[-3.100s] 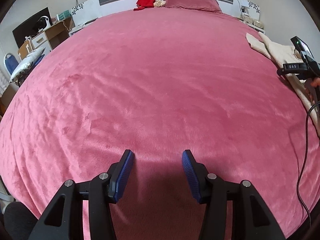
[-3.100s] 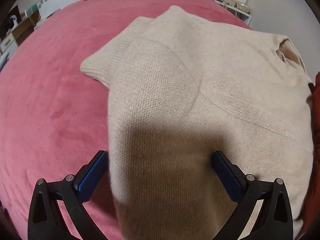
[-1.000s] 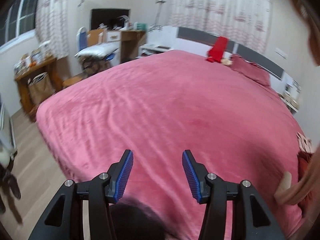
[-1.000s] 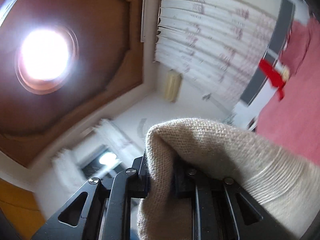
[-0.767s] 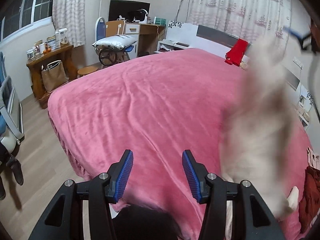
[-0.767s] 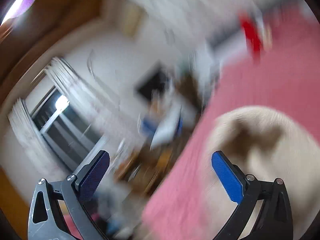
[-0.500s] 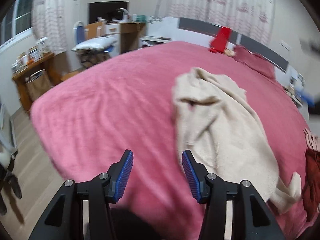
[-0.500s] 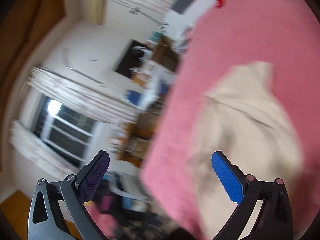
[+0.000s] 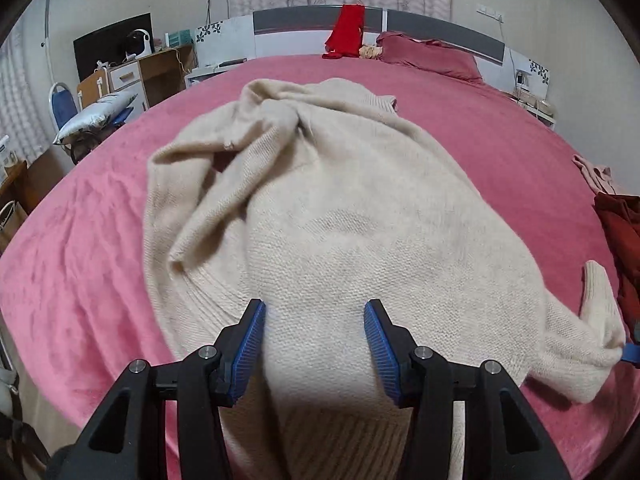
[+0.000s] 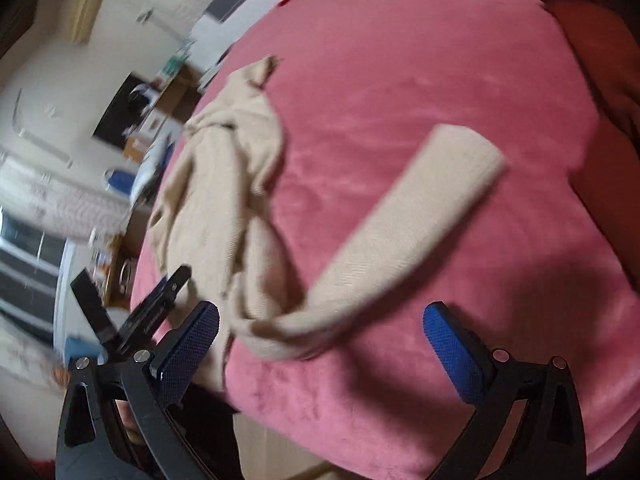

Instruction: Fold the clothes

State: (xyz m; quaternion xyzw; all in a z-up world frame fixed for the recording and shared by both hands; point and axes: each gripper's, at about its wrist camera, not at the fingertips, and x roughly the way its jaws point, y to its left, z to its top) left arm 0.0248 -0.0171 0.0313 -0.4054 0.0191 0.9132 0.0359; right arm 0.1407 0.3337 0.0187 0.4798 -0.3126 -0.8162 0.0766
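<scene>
— Since a second ago the cream sweater point(image 9: 360, 216) has left the right gripper point(image 10: 320, 344) and landed on the pink bed point(image 9: 80, 264), where it lies crumpled in a heap.

— And that gripper's fingers point(image 10: 452, 344)?

— Spread wide with nothing between them, above the bed's near edge. One sleeve point(image 10: 416, 208) lies stretched out just ahead of them.

— Where's the left gripper point(image 9: 314, 336)?

— Over the sweater's near hem. Its fingers stand apart and hold nothing; knit shows in the gap, but whether the blue pads point(image 9: 250, 344) touch it I cannot tell.

— Anything else on the bed?

— A dark red garment point(image 9: 624, 232) at the right edge, near the sleeve's cuff, and a maroon pillow point(image 9: 432, 56) by the headboard.
</scene>
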